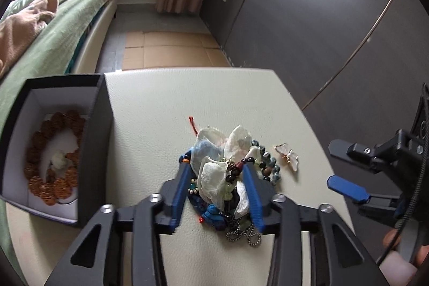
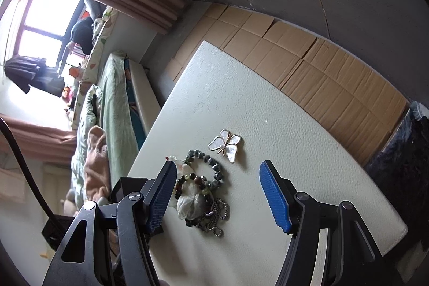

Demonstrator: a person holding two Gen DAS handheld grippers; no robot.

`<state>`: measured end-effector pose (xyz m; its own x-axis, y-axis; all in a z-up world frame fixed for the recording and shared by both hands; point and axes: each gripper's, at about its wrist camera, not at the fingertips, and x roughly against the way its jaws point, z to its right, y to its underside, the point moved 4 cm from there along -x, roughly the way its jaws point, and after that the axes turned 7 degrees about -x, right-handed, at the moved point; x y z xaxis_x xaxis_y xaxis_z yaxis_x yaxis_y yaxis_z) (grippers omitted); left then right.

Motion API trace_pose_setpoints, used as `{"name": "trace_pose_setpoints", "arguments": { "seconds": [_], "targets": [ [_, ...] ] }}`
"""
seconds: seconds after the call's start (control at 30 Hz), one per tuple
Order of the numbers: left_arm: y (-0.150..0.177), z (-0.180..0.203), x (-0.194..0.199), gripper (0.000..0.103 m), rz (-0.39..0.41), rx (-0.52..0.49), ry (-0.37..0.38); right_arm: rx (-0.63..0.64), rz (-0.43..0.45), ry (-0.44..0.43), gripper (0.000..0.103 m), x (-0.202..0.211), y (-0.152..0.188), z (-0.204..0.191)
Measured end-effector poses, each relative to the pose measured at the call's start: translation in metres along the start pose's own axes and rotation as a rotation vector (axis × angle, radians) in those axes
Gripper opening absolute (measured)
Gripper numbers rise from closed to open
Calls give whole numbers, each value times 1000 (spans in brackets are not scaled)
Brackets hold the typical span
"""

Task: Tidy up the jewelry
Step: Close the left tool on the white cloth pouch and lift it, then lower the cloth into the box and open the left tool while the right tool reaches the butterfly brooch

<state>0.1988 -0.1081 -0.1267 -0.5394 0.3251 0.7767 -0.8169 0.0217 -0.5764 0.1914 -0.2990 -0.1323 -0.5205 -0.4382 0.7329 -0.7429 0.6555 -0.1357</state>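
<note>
On the pale cushioned table (image 1: 166, 103) sits a tangled heap of jewelry (image 1: 228, 178) — white fabric flower petals, beaded bracelets, blue cord and a ball chain (image 1: 245, 233) spilling out at the near edge. The left gripper (image 1: 217, 168) straddles this heap, its blue-padded fingers (image 1: 181, 195) apart on either side of the pile, the pads close against the beads and petals; whether they are actually pressing on anything, I cannot tell. Just right of the heap lies a butterfly brooch (image 1: 288, 156) with pearly white wings, apart from the rest. Over at the left edge of the table stands a dark box (image 1: 100, 125) with a white lining, and inside it a bracelet of big brown beads (image 1: 53, 160) lies curled around a small white piece.

The right gripper (image 2: 217, 170) hangs over the table with its fingers (image 2: 274, 197) spread wide — nothing between them but tabletop. From its camera the butterfly brooch (image 2: 225, 145) lies ahead, with a grey-green bead bracelet (image 2: 207, 169) just beside it and the ball chain (image 2: 214, 219) nearer the left finger. Beyond the table, a green bed (image 1: 53, 44) and flattened cardboard (image 1: 171, 47) on the floor.
</note>
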Motion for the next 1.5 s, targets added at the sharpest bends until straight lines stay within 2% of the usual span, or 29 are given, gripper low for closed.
{"name": "trace_pose_setpoints", "arguments": {
  "seconds": [0.03,0.1,0.27,0.47,0.63,0.9,1.03,1.17,1.3,1.5],
  "targets": [
    [0,-1,-3,18,-6,-2,-3,-1,-7,2,65,-2,-1,1],
    [-1,-2,-5,4,-10,1,-1,1,-20,6,65,-7,-2,0],
    [-12,-6,14,1,68,3,19,1,-62,-1,65,-22,-1,-4],
    [-24,-19,30,1,124,44,49,-20,-114,-24,65,-39,4,-6],
    [-27,-30,41,1,146,56,53,-22,-107,-4,65,-47,5,-7],
    [-36,-52,54,1,179,111,65,12,-37,19,64,-48,-10,-13],
    [-39,-61,61,1,195,133,70,116,4,103,64,-54,-11,-28],
    [-40,-69,64,1,202,154,69,246,48,245,64,-61,-5,-44],
    [-41,-78,69,1,210,166,62,337,86,347,64,-61,-4,-54],
    [-42,-90,74,1,218,191,65,428,111,456,64,-63,-4,-58]
  ]
}}
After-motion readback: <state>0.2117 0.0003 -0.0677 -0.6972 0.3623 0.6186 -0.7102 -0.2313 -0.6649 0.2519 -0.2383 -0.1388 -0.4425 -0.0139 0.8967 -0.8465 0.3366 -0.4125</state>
